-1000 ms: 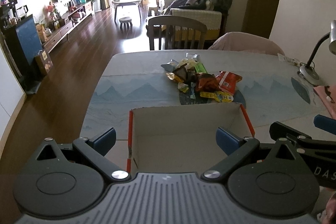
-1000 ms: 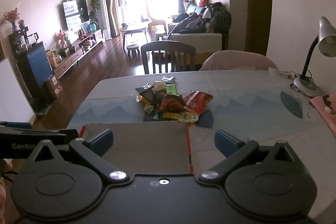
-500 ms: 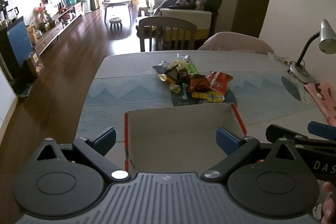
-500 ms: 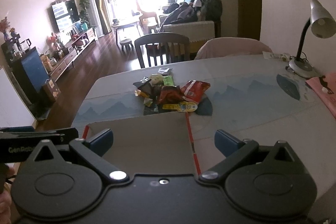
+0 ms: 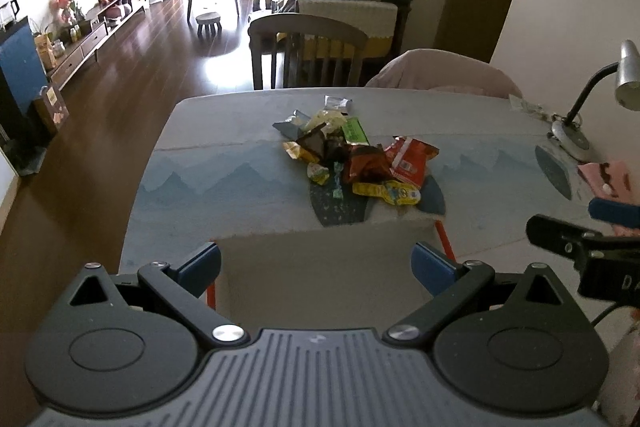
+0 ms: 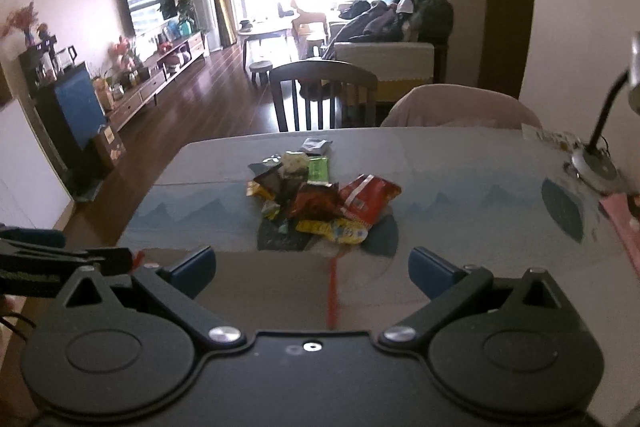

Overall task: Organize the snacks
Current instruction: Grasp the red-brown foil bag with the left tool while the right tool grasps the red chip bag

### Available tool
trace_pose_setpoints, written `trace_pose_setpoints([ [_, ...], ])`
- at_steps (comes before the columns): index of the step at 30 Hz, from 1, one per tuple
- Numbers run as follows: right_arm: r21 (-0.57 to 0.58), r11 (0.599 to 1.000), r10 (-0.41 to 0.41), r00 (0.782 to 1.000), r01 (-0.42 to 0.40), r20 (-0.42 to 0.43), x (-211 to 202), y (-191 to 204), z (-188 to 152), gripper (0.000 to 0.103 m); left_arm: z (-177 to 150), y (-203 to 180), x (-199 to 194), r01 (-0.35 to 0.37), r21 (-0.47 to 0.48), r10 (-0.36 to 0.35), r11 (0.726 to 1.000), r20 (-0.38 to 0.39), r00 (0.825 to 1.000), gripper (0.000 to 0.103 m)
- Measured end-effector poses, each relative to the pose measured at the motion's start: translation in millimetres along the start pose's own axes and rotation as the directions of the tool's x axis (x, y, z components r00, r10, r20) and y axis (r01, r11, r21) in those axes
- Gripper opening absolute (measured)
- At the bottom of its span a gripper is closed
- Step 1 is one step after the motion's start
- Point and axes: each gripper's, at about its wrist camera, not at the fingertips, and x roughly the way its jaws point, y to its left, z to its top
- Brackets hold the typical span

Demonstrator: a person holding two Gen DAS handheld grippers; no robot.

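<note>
A heap of snack packets lies mid-table: a red bag, a dark red-brown one, a yellow one, a green one, and a silver packet apart behind. In front of the heap stands an open cardboard box with red edges. My left gripper hangs open over the box, nothing between its fingers. My right gripper is open above the box's right edge. Each gripper shows at the other view's margin.
The table carries a blue mountain-print cloth. A desk lamp and a pink item sit at the right. A wooden chair and a pink-covered chair stand at the far edge; the living room lies beyond.
Both grippers have moved forward toward the heap and risen slightly; the box now fills less of each view. Jaws stayed open.
</note>
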Motion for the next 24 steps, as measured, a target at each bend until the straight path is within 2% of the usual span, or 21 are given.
trace_pose_setpoints([
  [3,-0.011,1.000,0.006,1.000,-0.006,-0.019,18.8,-17.3,17.4,0.103,20.6,-7.8,16.6,-0.013,-0.001,0.013,1.000,-0.030,0.999,0.102],
  [12,0.026,0.999,0.031,0.991,-0.027,-0.132,89.6,-71.6,70.8,0.102,88.7,-28.6,77.0,0.024,-0.011,-0.026,1.000,-0.167,0.986,0.102],
  [17,0.106,0.994,0.033,0.976,-0.011,-0.213,142.6,-98.1,97.1,0.101,116.9,-41.1,119.3,0.036,-0.006,-0.037,0.999,-0.224,0.974,0.102],
  [24,0.148,0.989,0.021,0.952,0.026,-0.306,213.0,-117.9,108.0,0.100,144.4,-63.0,181.8,0.031,0.038,-0.018,0.999,-0.301,0.953,0.102],
])
